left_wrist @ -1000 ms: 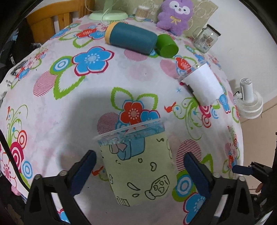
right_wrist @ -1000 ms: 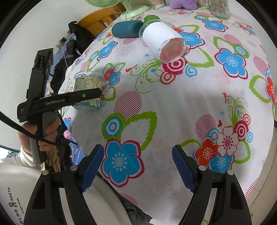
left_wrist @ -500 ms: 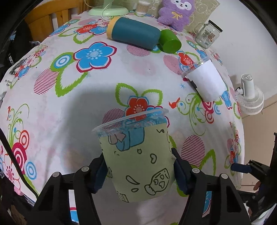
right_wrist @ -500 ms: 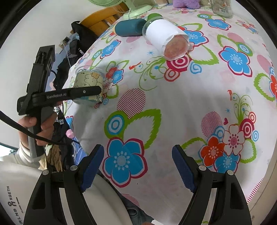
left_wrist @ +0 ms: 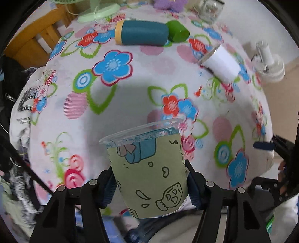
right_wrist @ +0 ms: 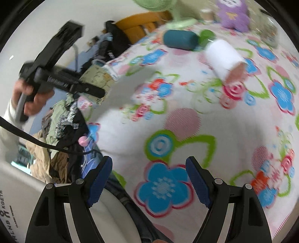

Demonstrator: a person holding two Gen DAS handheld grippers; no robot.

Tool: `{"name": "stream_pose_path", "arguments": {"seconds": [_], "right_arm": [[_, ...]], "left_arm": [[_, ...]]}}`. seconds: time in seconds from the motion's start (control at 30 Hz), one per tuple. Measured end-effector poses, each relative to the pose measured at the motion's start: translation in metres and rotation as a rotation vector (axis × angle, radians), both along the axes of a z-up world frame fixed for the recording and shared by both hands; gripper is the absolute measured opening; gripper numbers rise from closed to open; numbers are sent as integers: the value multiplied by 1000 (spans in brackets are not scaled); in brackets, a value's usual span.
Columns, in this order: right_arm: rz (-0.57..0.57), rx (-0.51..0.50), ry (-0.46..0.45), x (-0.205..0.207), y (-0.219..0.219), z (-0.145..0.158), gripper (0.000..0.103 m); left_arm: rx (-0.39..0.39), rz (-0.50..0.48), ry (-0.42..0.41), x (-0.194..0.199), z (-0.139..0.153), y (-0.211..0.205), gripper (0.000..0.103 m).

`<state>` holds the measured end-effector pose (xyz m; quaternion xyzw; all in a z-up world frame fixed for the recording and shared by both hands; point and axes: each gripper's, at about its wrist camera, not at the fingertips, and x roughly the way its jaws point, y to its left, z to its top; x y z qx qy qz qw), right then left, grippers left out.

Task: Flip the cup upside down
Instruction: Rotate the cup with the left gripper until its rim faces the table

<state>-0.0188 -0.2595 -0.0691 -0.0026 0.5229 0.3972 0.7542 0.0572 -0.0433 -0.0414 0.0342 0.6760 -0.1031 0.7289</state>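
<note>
My left gripper (left_wrist: 149, 185) is shut on a clear plastic cup (left_wrist: 147, 168) with a green cartoon sleeve. The cup is lifted above the flowered tablecloth (left_wrist: 130, 93), its rim pointing away and tilted. In the right wrist view the same cup (right_wrist: 97, 78) shows held in the air at the table's left edge, tipped toward the table, partly hidden by the left gripper's body. My right gripper (right_wrist: 149, 179) is open and empty, low over the near edge of the table. A second cup with a white sleeve (left_wrist: 220, 63) lies on its side; it also shows in the right wrist view (right_wrist: 224, 56).
A teal bottle (left_wrist: 142, 32) with a green cap (left_wrist: 177, 33) lies on its side at the back. A glass jar (left_wrist: 209, 9), a purple plush toy (right_wrist: 231, 15) and a green fan base (left_wrist: 99, 13) stand along the far edge. A wooden chair (left_wrist: 37, 41) and clothes are at the left.
My left gripper closed on the green cup, lifted it off the table and pulled it back toward the near-left edge, tilting it. The right gripper stayed open and shifted a little.
</note>
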Motion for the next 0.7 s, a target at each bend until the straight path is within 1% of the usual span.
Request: {"name": "stream_pose_path", "arguments": {"seconds": [0.07, 0.17, 0.23, 0.27, 0.43, 0.53, 0.57, 0.63, 0.7], "right_arm": [[30, 13, -41, -6, 10, 2, 83], [73, 40, -114, -17, 27, 7, 83], [94, 63, -152, -23, 35, 9, 83], [100, 77, -162, -25, 37, 9, 83], [97, 124, -131, -26, 40, 1, 83], [88, 121, -137, -27, 37, -1, 83], [88, 124, -137, -27, 36, -2, 83], [92, 132, -143, -29, 33, -1, 83], [99, 140, -150, -31, 33, -1, 83]], "left_arm": [[39, -19, 53, 3, 4, 5, 66], [100, -65, 105, 8, 6, 4, 66], [120, -97, 144, 10, 6, 1, 66], [131, -118, 176, 11, 4, -1, 66], [180, -192, 310, 11, -10, -11, 66], [212, -234, 398, 10, -20, -16, 66], [226, -256, 440, 8, -26, -20, 66], [242, -297, 493, 4, -32, -26, 66], [278, -343, 545, 1, -41, -35, 67]]}}
